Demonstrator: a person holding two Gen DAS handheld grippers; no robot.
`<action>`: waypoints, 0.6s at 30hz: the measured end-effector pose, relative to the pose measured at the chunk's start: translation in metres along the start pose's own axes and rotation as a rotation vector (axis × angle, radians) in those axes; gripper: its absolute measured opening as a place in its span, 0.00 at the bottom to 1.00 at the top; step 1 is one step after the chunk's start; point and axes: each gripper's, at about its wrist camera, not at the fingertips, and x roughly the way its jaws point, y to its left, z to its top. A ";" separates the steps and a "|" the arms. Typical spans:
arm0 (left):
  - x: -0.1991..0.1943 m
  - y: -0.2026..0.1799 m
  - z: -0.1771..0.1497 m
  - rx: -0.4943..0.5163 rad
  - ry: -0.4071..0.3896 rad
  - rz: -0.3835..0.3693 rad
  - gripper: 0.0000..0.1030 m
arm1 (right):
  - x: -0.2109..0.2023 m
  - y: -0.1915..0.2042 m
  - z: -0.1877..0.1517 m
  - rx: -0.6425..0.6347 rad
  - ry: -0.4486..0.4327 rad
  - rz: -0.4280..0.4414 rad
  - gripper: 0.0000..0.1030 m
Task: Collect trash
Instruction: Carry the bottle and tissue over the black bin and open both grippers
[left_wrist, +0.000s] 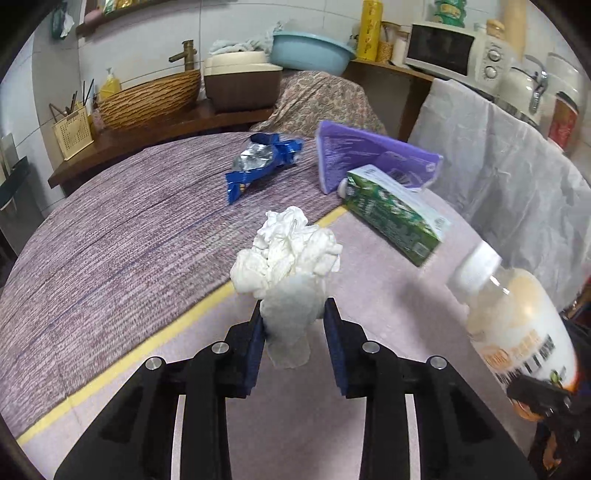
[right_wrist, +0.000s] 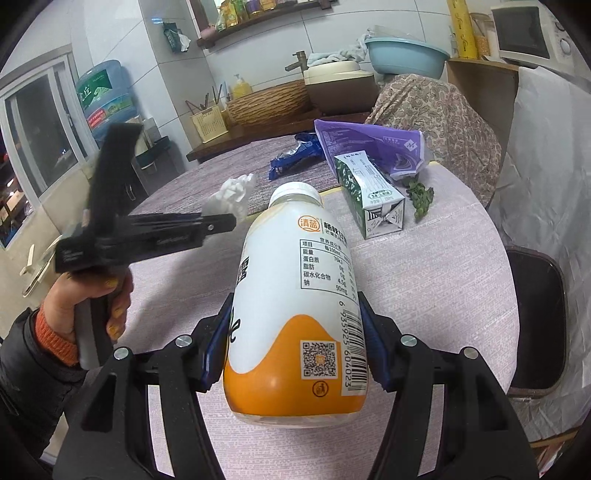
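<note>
The left gripper (left_wrist: 293, 314) has its black jaws with blue pads pressed on the lower part of a crumpled white paper tissue wad (left_wrist: 290, 254); the wad is lifted above the round table (left_wrist: 110, 229), its ruffled top standing clear of the pads. In the right wrist view this same gripper shows at nine o'clock, carried by a hand (right_wrist: 94, 295) in a dark sleeve with an orange cuff, the tissue poking out past its tips.

The right gripper (right_wrist: 295, 343) is clamped at a wide setting around a white plastic bottle with an orange base, a white cap and a printed label (right_wrist: 295, 295). The pads grip its lower body on both sides and the cap points away from the camera toward twelve o'clock. In the left wrist view the bottle appears blurred at four o'clock.

Other trash lies on the table, which is covered by a purple woven cloth at its far half and a paler lilac cloth with a yellow stripe nearer. In the left wrist view a crumpled blue and silver foil snack wrapper (left_wrist: 258, 162) lies at twelve o'clock. A flat purple plastic package (left_wrist: 369, 158) lies at one o'clock, and a green and white drink carton (left_wrist: 395, 214) rests on its side just in front of it, touching or overlapping its edge. In the right wrist view a sprig of green leaves (right_wrist: 419, 195) lies just right of the carton.
</note>
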 end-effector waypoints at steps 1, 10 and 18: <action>-0.006 -0.004 -0.004 0.002 -0.006 -0.014 0.31 | -0.003 -0.002 -0.003 0.005 -0.006 -0.002 0.60; -0.032 -0.044 -0.023 0.045 -0.026 -0.101 0.30 | -0.031 -0.032 -0.025 0.066 -0.064 -0.032 0.60; -0.036 -0.103 -0.016 0.133 -0.045 -0.184 0.31 | -0.060 -0.081 -0.036 0.155 -0.119 -0.092 0.60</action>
